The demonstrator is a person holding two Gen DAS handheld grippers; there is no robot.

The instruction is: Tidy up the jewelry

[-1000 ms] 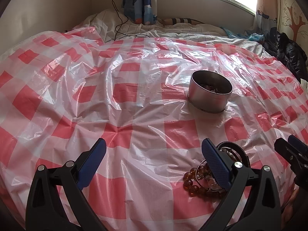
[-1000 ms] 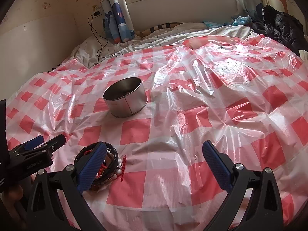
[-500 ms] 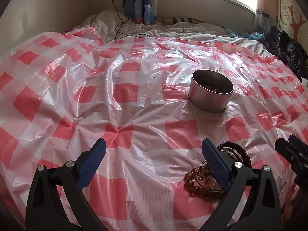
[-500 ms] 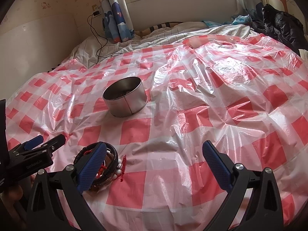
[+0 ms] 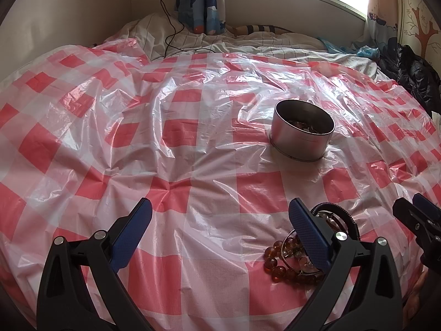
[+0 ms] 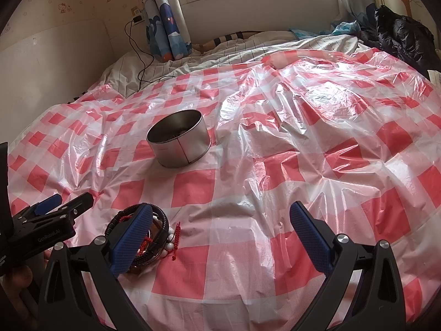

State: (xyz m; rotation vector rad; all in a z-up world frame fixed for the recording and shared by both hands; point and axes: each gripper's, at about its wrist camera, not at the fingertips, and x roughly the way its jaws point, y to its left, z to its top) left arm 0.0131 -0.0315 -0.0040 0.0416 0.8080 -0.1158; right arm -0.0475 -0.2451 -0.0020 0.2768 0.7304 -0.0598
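Observation:
A small pile of jewelry lies on the red-and-white checked plastic sheet: amber bead bracelets (image 5: 278, 266), a black braided bracelet (image 5: 337, 211) (image 6: 162, 216), and white beads on a red cord (image 6: 173, 237). A round metal tin (image 5: 301, 138) (image 6: 179, 140) stands farther back with small items inside. My left gripper (image 5: 220, 223) is open and empty, its right finger just above the pile. My right gripper (image 6: 220, 226) is open and empty, its left finger over the pile. Each gripper's tip shows at the edge of the other's view (image 5: 413, 218) (image 6: 60, 207).
The sheet (image 5: 165, 138) is crinkled and covers a bed. A black charger cable (image 5: 171, 35) lies on the white bedding at the back. A dark jacket (image 6: 399, 38) is piled at the far right by the wall. A window and curtains are behind.
Nothing has visibly changed apart from a very slight camera drift. Both grippers stay open and the jewelry pile and tin have not moved.

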